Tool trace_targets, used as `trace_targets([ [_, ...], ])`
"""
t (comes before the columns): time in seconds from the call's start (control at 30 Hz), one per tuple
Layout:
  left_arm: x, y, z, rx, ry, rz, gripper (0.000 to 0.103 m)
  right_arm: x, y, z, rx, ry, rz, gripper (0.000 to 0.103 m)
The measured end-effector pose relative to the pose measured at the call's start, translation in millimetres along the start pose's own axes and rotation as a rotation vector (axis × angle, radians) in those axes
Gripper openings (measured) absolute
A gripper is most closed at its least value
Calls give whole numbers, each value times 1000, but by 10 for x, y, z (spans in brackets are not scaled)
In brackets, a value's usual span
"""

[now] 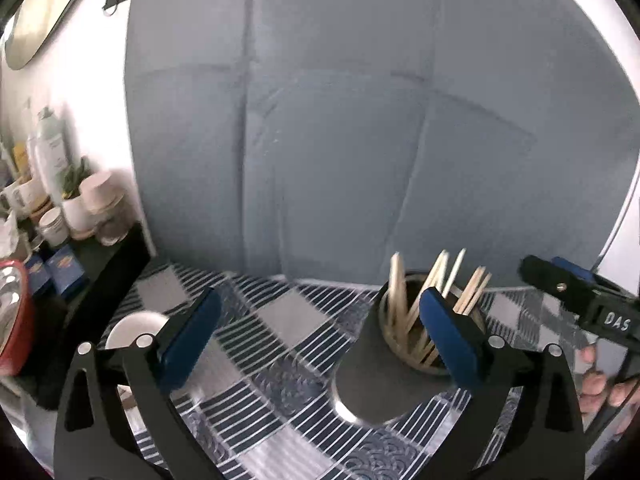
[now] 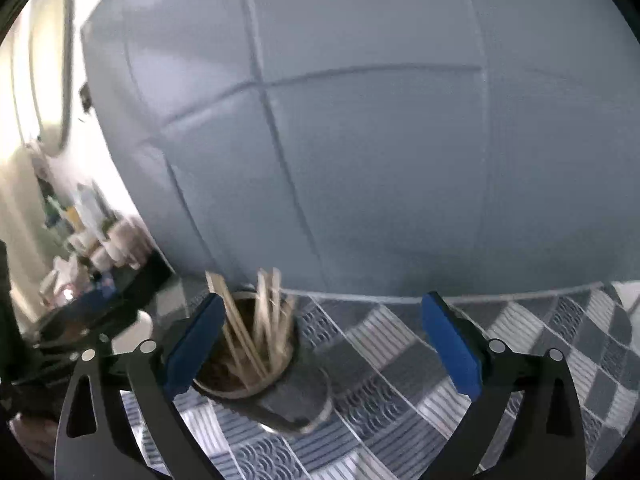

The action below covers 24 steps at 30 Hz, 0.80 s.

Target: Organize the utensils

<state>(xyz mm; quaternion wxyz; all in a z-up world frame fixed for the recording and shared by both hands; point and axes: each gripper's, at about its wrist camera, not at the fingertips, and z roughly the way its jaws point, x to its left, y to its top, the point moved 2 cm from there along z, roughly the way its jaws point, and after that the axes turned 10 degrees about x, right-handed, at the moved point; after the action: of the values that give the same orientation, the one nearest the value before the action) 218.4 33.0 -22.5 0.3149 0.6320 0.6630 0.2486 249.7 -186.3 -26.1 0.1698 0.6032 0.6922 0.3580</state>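
Observation:
A grey metal cup stands on the blue-and-white patterned cloth with several pale wooden chopsticks sticking out of it at angles. My left gripper is open with nothing between its blue pads; the cup sits just behind its right finger. My right gripper is open too and holds nothing. The cup and its chopsticks lie behind its left finger. In the left wrist view the right gripper shows at the right edge, with a person's fingers on its handle.
A blue-grey padded panel rises right behind the cloth. At the left a dark shelf carries bottles, jars and small boxes. A white bowl and a red-rimmed dish sit near the left finger.

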Motion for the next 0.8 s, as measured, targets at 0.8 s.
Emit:
trace_targets([
  [0.8,54,-993,-375,225,100,38,97,-209,-1324,-280,232,-82,24,95],
])
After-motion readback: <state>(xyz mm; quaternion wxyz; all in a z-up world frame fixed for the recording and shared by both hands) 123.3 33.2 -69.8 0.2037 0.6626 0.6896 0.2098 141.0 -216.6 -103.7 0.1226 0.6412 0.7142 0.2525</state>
